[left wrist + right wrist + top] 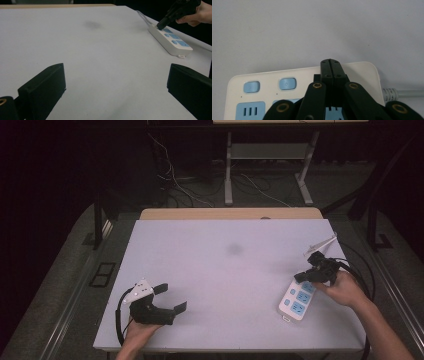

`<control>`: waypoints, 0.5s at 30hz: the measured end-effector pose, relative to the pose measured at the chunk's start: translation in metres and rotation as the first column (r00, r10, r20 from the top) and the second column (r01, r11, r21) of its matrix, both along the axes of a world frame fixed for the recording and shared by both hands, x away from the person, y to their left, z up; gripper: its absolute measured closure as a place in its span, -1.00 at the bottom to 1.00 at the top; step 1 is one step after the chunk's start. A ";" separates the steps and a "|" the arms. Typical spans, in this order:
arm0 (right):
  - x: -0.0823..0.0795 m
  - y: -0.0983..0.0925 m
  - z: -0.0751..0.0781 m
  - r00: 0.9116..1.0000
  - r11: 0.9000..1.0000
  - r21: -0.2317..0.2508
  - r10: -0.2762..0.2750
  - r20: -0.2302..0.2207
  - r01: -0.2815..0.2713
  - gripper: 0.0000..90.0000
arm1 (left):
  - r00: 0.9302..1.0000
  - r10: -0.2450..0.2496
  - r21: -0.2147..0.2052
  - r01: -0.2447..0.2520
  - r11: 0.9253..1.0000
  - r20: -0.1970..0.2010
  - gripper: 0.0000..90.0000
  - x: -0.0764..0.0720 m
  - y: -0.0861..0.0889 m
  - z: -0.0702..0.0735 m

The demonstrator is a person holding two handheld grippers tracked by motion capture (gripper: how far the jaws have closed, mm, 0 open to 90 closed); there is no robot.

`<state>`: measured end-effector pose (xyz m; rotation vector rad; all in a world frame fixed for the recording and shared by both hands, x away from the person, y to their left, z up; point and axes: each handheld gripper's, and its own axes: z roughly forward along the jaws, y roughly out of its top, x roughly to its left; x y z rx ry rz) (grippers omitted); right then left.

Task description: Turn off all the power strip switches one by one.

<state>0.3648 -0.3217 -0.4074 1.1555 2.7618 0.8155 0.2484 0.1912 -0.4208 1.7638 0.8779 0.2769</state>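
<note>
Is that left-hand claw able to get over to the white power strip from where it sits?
Probably yes: bare table lies between the open left gripper and the power strip, though the shut right gripper already sits on its far end.

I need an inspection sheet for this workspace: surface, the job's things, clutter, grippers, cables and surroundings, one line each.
Surface: white table top, one faint dark smudge near the middle.
Job's things: white power strip with blue sockets and switches, lying flat near the right edge.
Clutter: nothing seen.
Grippers: left gripper open, over bare table; right gripper shut, tips at the strip's switch end.
Cables: strip's cord runs off its end; gripper cable loops at the left hand.
Surroundings: dark floor, loose wires, metal stand legs behind.
</note>
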 end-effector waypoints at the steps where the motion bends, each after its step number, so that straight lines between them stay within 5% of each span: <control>1: 0.000 0.000 0.000 1.000 1.000 0.002 0.000 0.001 0.000 1.00 | 1.000 0.000 0.001 0.000 1.000 0.000 -0.99 0.000 0.000 0.000; 10: -0.005 0.001 0.001 0.999 1.000 -0.009 0.001 0.037 0.000 1.00 | 1.000 0.003 -0.001 -0.003 1.000 -0.004 -0.99 0.002 0.001 -0.001; 12: -0.005 0.001 0.005 0.999 1.000 0.019 0.001 0.038 -0.002 1.00 | 1.000 0.003 -0.002 -0.003 1.000 -0.005 -0.99 0.002 0.001 -0.001; 15: -0.008 0.006 0.005 0.999 1.000 -0.010 0.014 0.036 -0.014 1.00 | 1.000 0.003 -0.003 -0.003 1.000 -0.004 -0.99 0.002 0.002 -0.001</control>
